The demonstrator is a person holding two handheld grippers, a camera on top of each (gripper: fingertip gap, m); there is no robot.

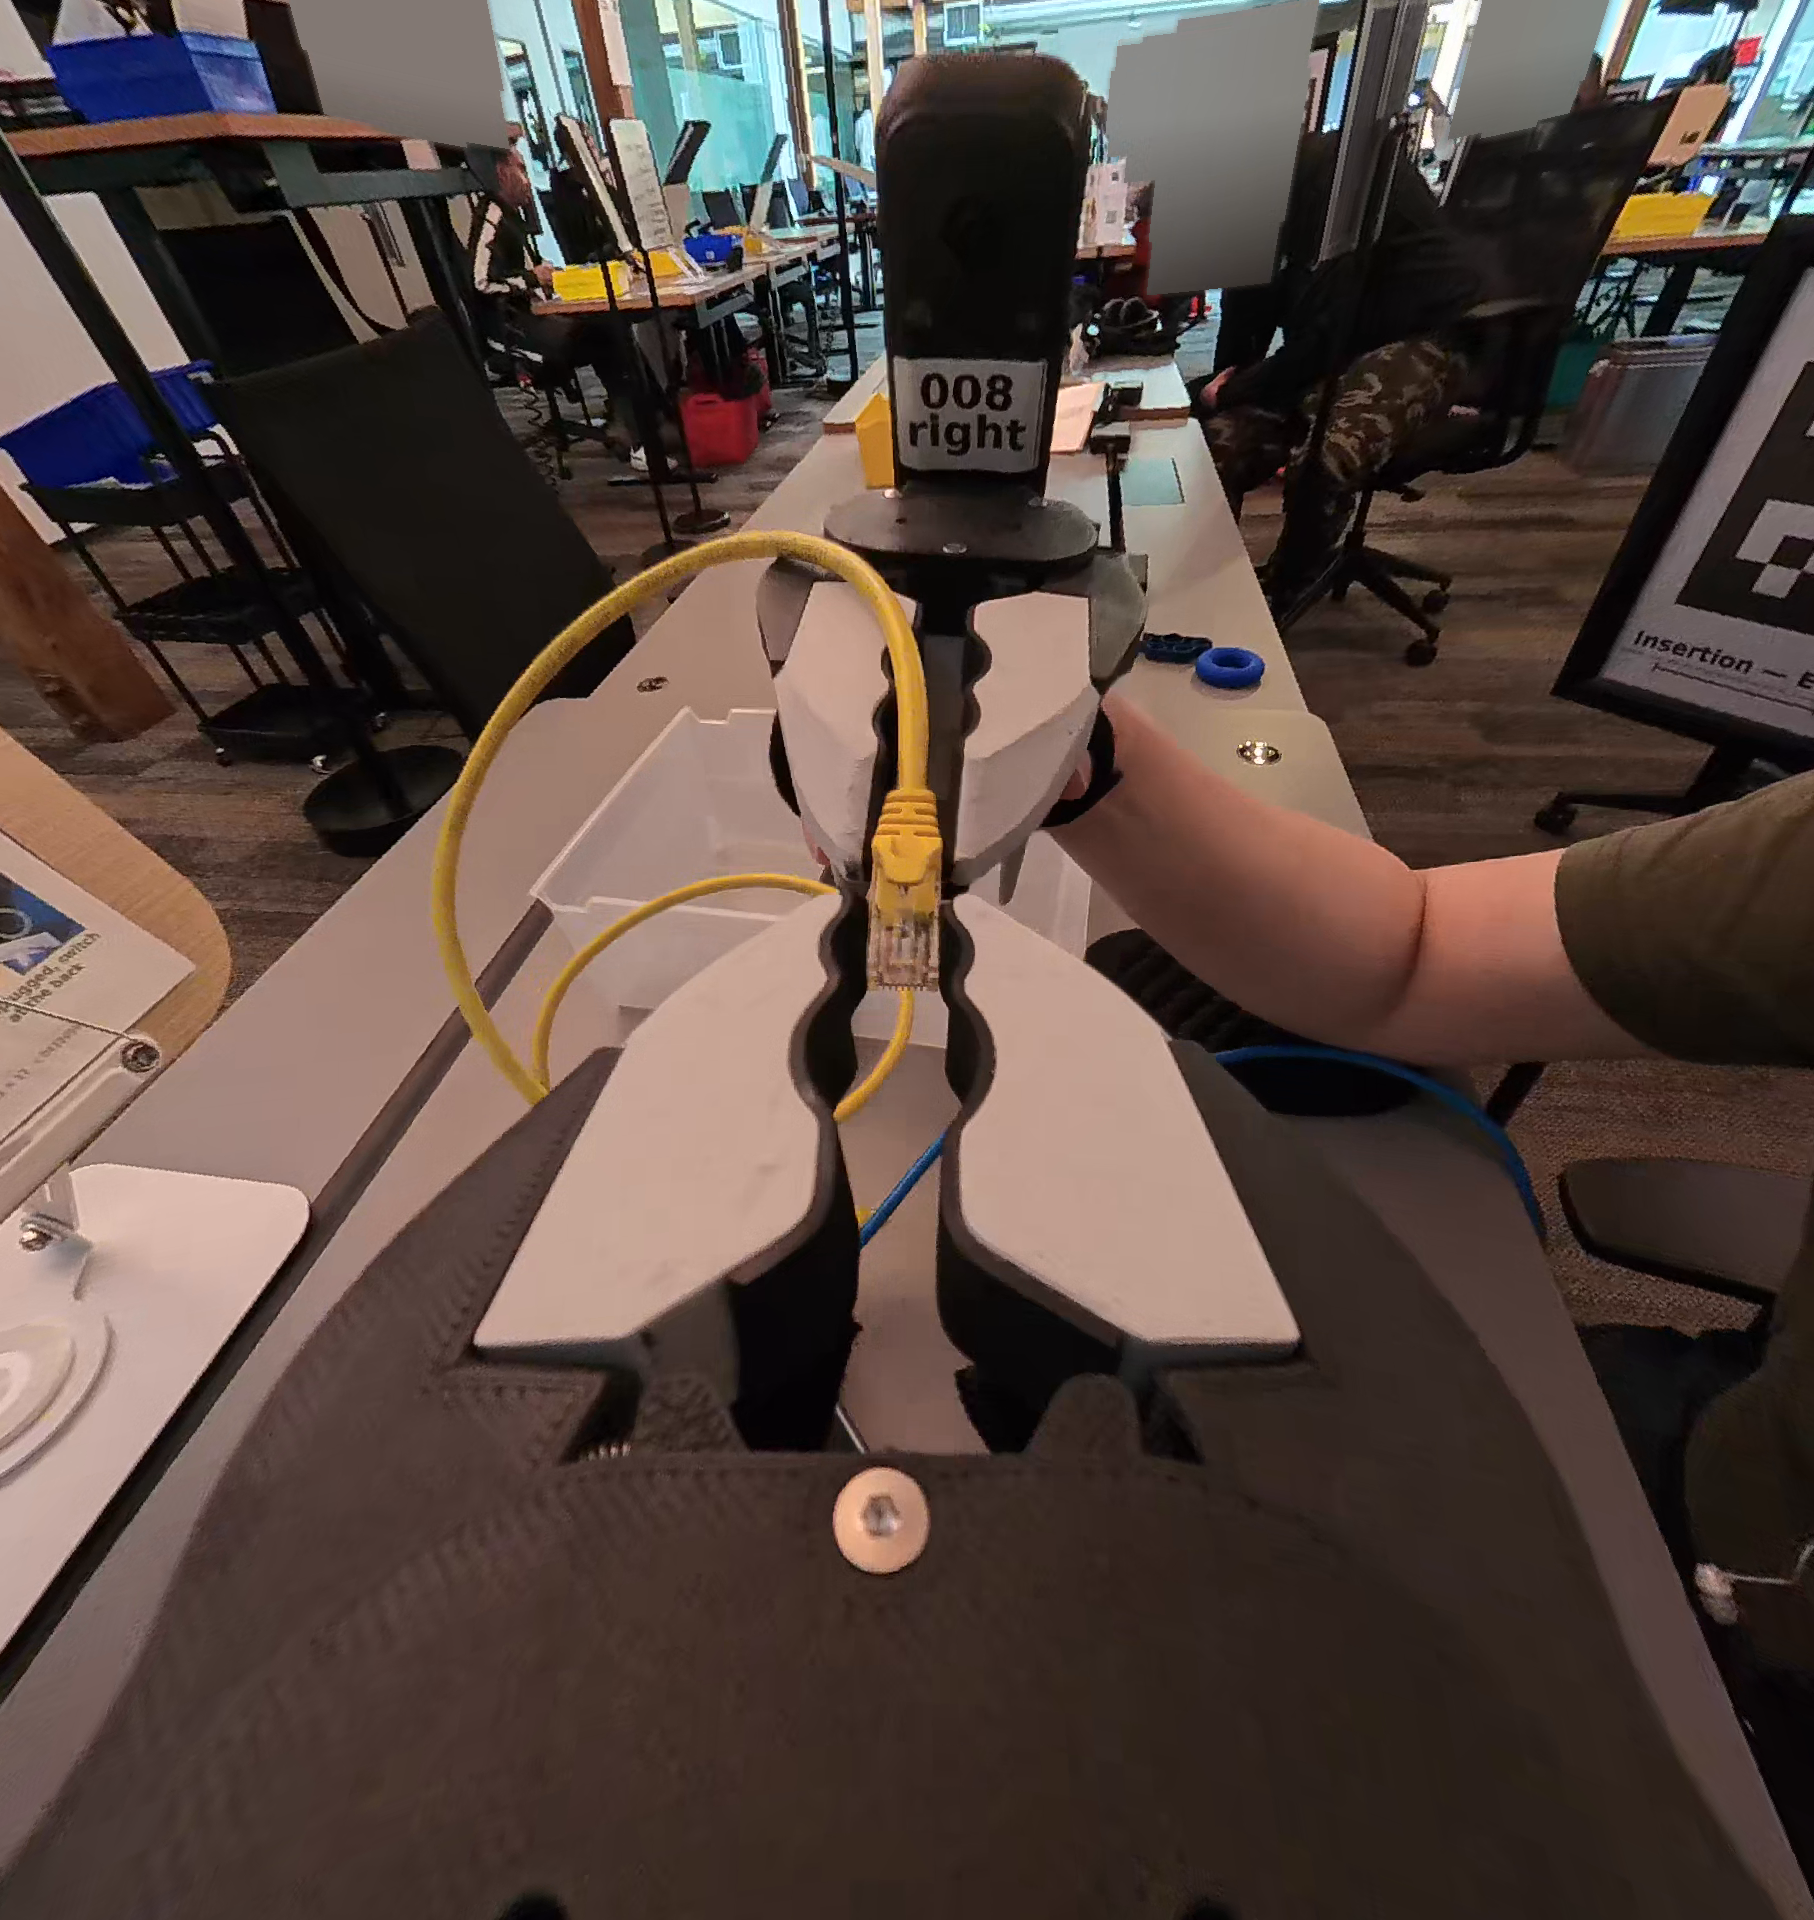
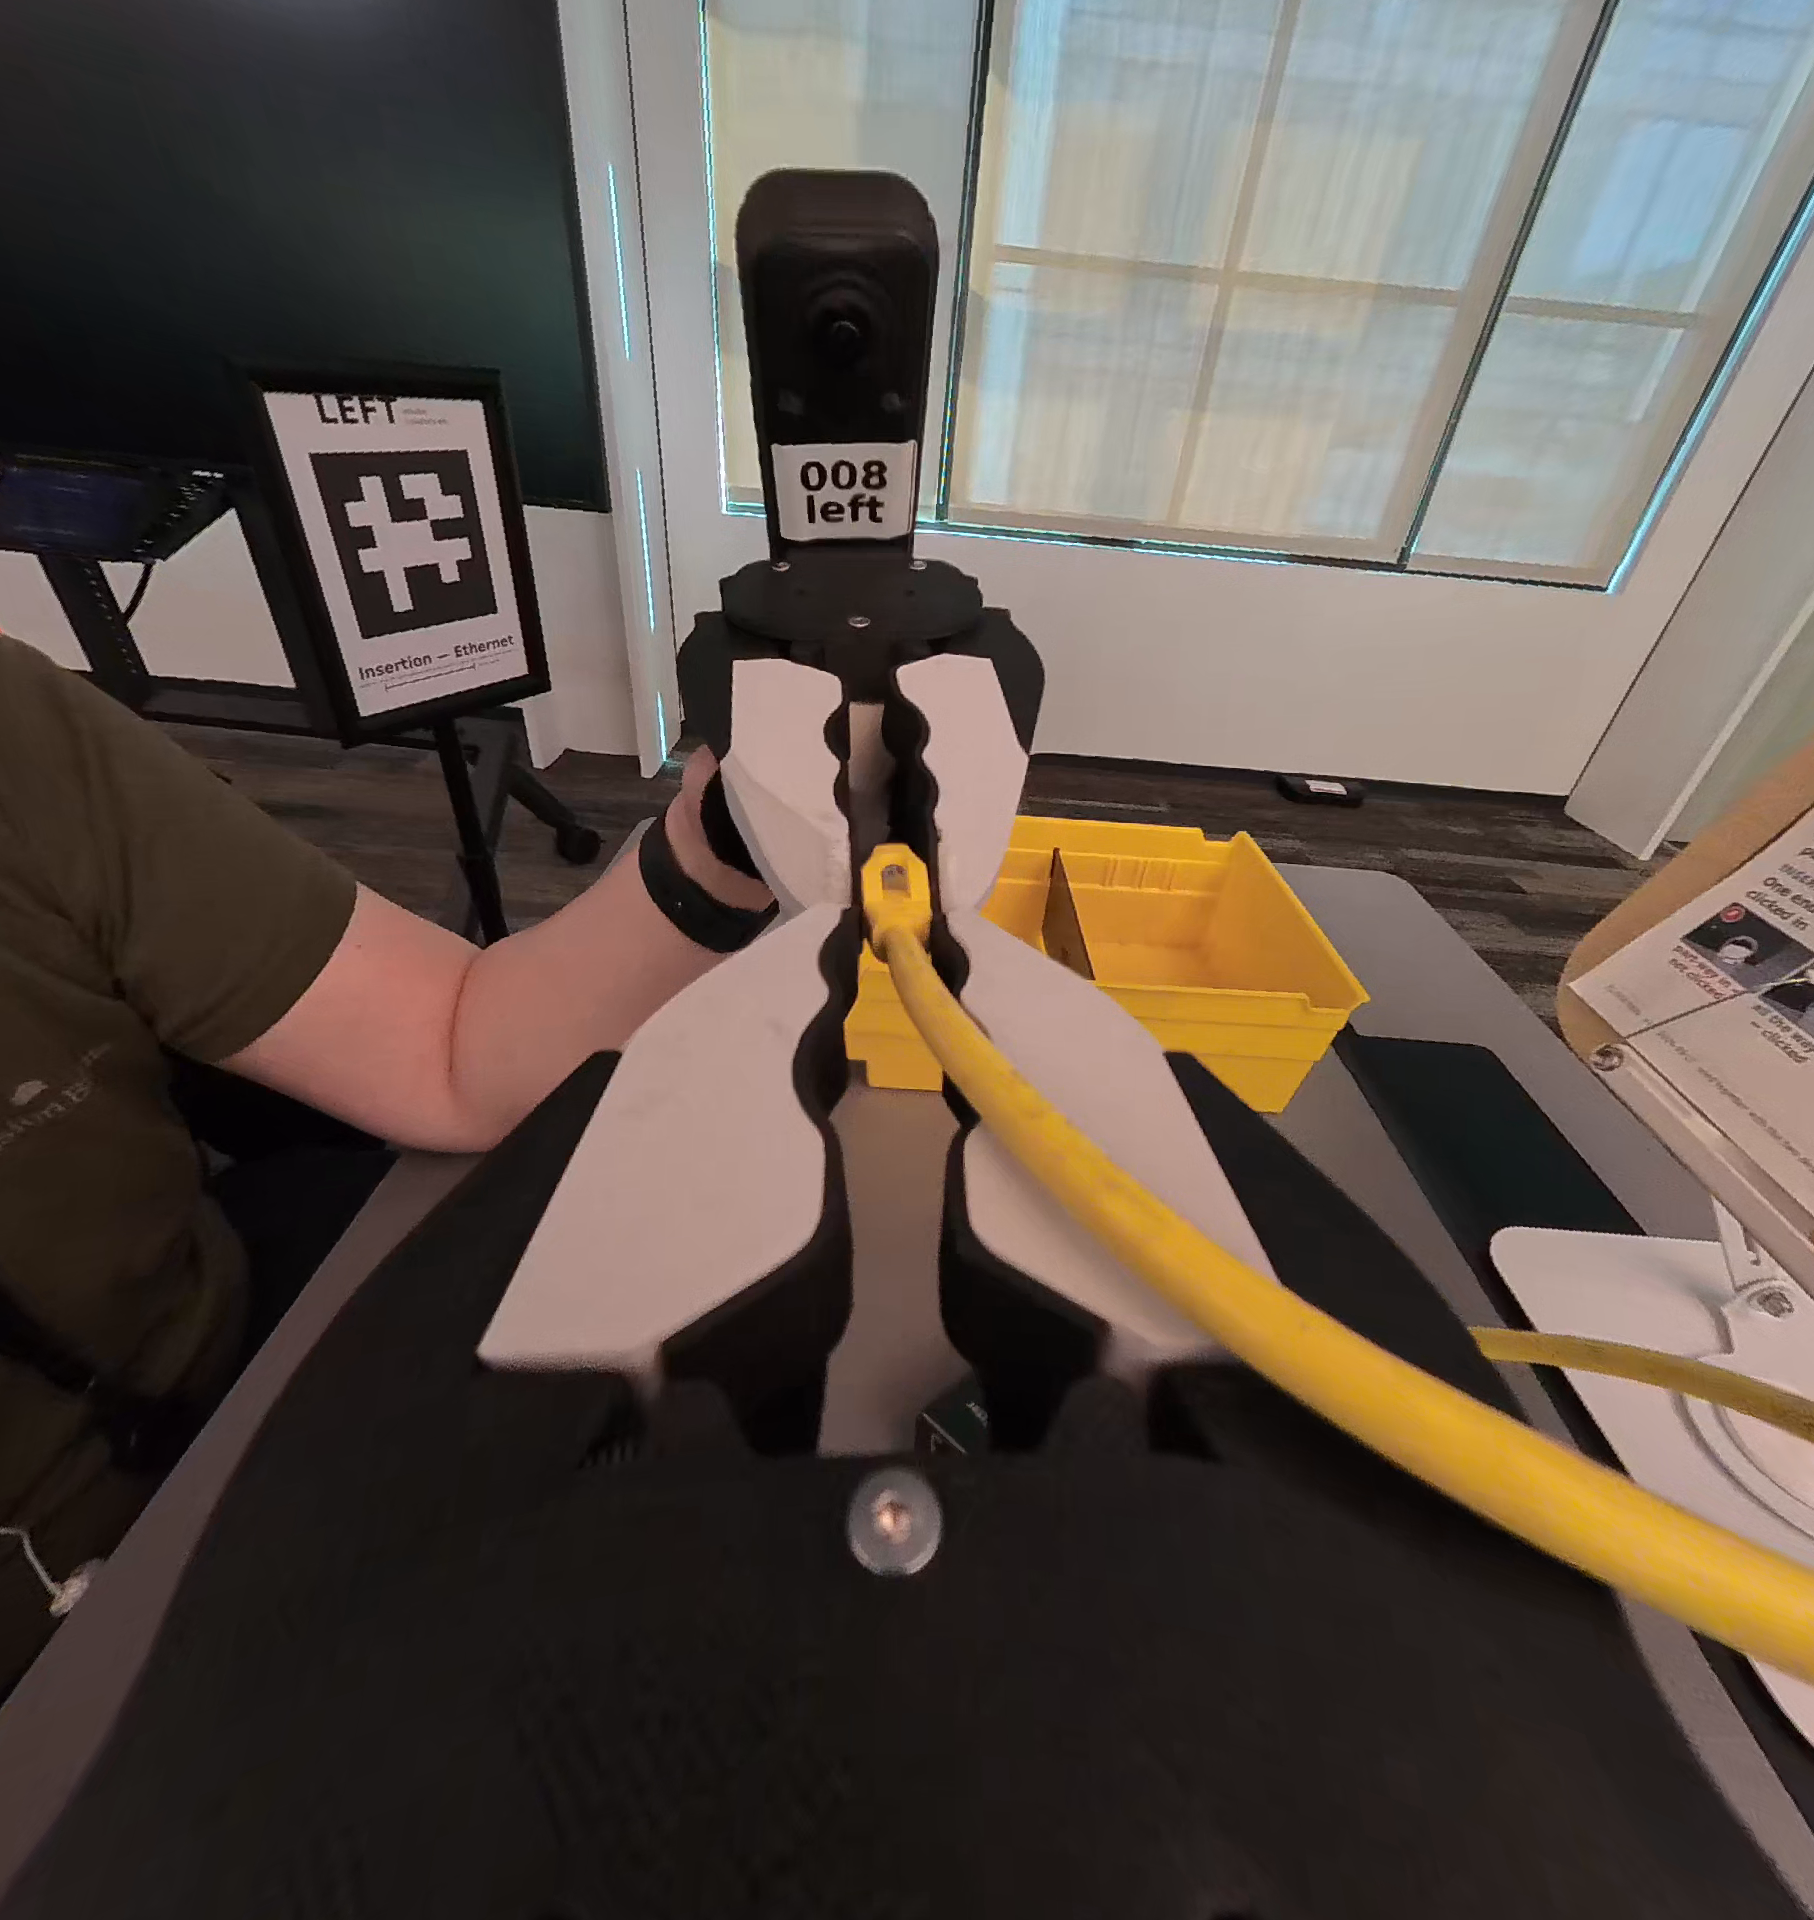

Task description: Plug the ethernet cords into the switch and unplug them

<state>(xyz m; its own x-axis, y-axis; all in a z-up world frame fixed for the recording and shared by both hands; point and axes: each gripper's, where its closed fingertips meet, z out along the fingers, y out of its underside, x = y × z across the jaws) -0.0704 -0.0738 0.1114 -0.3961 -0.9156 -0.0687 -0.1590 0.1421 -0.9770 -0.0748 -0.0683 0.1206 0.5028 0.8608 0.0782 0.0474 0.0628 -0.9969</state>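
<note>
The yellow ethernet cord (image 1: 487, 790) loops in the air above the grey table (image 1: 383, 987). My right gripper (image 1: 908, 862) faces my left one and is shut on the cord's yellow boot, with the cable running back between its fingers. The cord's clear plug (image 1: 901, 951) points into my left gripper (image 1: 901, 914), whose fingertips close on its sides. In the right wrist view my right gripper (image 2: 890, 925) holds the cord (image 2: 1298, 1330), tip to tip with the left gripper (image 2: 887, 878). The switch is not in view.
A clear plastic bin (image 1: 674, 831) stands under the grippers. A blue cable (image 1: 903, 1184) lies on the table below. A yellow bin (image 2: 1173, 966) sits behind the left gripper. An instruction sheet on a white stand (image 2: 1765, 987) is at the table's side. A marker sign (image 2: 404, 540) stands beyond the person's arm (image 2: 415, 1018). The grippers are tip to tip, or close to it.
</note>
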